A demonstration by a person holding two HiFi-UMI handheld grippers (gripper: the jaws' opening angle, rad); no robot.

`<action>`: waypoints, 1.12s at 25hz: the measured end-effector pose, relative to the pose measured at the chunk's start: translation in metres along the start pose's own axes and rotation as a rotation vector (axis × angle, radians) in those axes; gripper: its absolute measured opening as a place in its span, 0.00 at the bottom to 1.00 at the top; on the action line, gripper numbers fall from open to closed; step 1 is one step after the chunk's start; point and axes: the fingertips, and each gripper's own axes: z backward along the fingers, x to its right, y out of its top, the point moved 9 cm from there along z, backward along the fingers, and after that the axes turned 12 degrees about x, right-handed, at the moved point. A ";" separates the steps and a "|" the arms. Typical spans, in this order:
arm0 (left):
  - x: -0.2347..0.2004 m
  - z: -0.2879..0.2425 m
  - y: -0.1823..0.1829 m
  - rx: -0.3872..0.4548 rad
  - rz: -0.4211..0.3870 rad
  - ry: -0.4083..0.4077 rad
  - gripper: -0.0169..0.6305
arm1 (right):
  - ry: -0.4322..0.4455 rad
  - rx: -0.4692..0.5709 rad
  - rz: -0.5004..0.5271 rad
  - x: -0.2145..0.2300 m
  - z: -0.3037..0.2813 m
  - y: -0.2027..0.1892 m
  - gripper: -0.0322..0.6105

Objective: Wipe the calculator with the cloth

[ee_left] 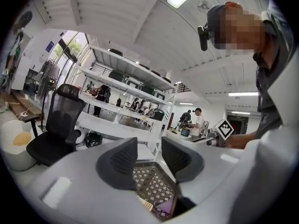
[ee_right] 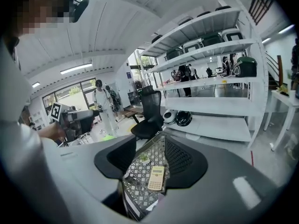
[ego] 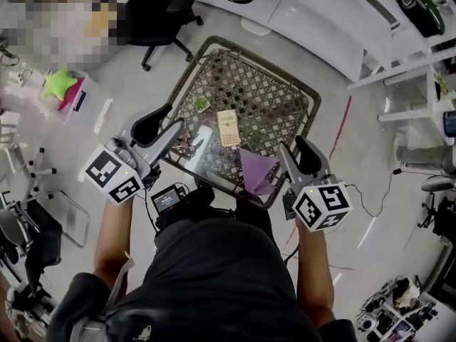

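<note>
A beige calculator (ego: 228, 127) lies flat near the middle of the small lattice-patterned table (ego: 285, 91). A purple cloth (ego: 256, 171) lies crumpled at the table's near edge, just right of the calculator. My left gripper (ego: 165, 125) hovers over the table's left edge, open and empty. My right gripper (ego: 294, 147) hangs at the near right corner beside the cloth, open and empty. In the right gripper view the calculator (ee_right: 156, 178) shows between the jaws, well below them. In the left gripper view a bit of the cloth (ee_left: 166, 205) and the calculator (ee_left: 146, 205) peek out.
A small green plant (ego: 201, 104) and a white object (ego: 201, 140) sit on the table's left part. A black office chair (ego: 160, 13) stands behind the table, with white shelving (ego: 320, 13) at the back right. A pink box (ego: 68, 95) and cables lie on the floor.
</note>
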 end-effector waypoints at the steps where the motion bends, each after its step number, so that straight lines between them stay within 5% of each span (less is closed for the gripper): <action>1: 0.001 0.000 0.000 -0.003 0.003 0.010 0.28 | 0.008 -0.015 -0.007 0.002 -0.004 -0.005 0.32; 13: 0.003 0.006 -0.029 -0.051 0.052 0.086 0.28 | 0.081 -0.205 -0.064 0.018 -0.045 -0.077 0.32; 28: -0.014 0.010 -0.071 -0.109 0.110 0.140 0.28 | 0.049 -0.526 -0.148 0.052 -0.072 -0.207 0.32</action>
